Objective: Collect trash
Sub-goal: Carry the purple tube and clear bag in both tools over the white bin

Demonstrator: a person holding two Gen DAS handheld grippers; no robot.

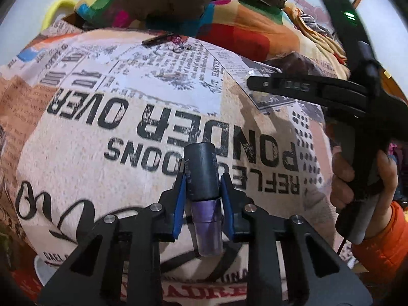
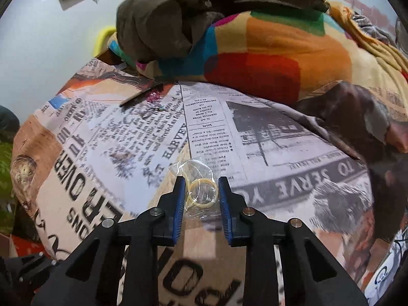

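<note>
My left gripper (image 1: 202, 181) is shut on a small bottle (image 1: 202, 176) with a black cap and a purple body, held above the newspaper-print sheet (image 1: 102, 132). My right gripper (image 2: 200, 182) is open, its blue pads either side of a clear plastic bag (image 2: 190, 169) holding yellowish rubber rings (image 2: 202, 193), which lies on the sheet (image 2: 280, 140). The right gripper also shows from the side in the left wrist view (image 1: 257, 81), held by a hand in an orange sleeve. A dark thin strip (image 2: 141, 94) and small pink bits (image 2: 155, 97) lie at the sheet's far edge.
A multicoloured blanket (image 2: 267, 58) and a brown jacket (image 2: 158, 23) are piled behind the sheet. A dark brown cloth (image 2: 357, 112) lies at the right. A white wall (image 2: 46, 40) stands at the left, with a yellow loop (image 2: 100, 37) beside it.
</note>
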